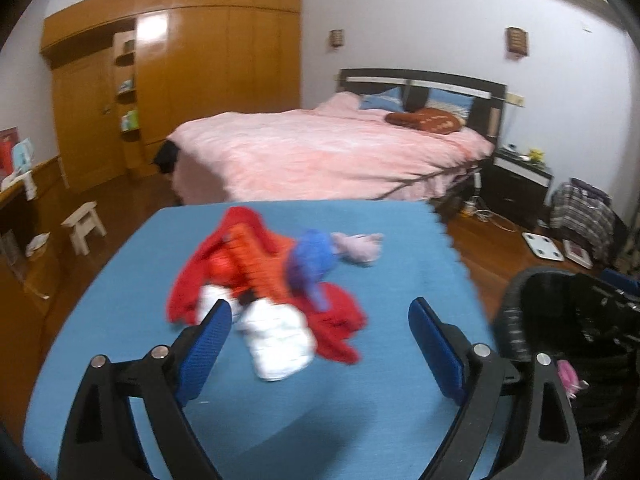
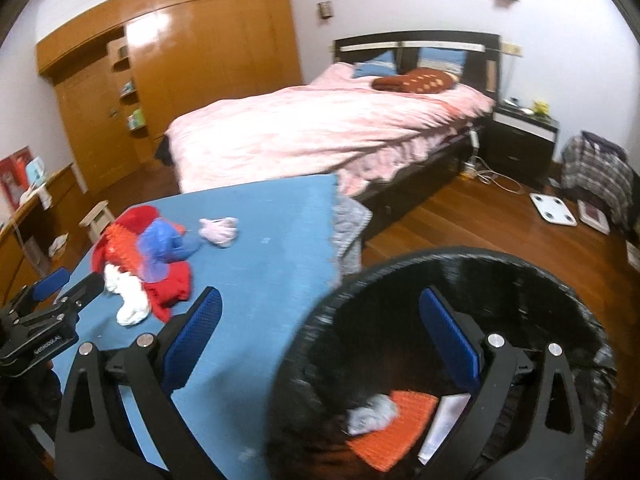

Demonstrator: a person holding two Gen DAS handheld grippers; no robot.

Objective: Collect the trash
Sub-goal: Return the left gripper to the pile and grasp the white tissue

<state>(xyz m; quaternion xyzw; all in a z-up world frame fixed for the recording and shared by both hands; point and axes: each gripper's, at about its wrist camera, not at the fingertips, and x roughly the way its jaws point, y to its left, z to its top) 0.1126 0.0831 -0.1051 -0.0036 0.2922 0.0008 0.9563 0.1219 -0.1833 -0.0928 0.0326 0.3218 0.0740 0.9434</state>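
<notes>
A pile of trash lies on the blue table (image 1: 360,400): red wrappers (image 1: 336,320), an orange ribbed piece (image 1: 256,260), a blue plastic piece (image 1: 310,262), white crumpled paper (image 1: 276,340) and a pink wad (image 1: 360,246). My left gripper (image 1: 320,328) is open, just in front of the white paper. My right gripper (image 2: 320,320) is open and empty over the black bin (image 2: 560,300), which holds an orange piece (image 2: 396,428), a grey wad (image 2: 372,412) and white paper (image 2: 444,420). The pile (image 2: 160,256) and left gripper (image 2: 60,284) show at left.
A pink bed (image 1: 320,148) stands behind the table, a wooden wardrobe (image 1: 192,72) at the back left. A small stool (image 1: 82,224), a nightstand (image 1: 516,184), a white scale (image 1: 542,246) and a bag (image 1: 584,212) are on the wood floor.
</notes>
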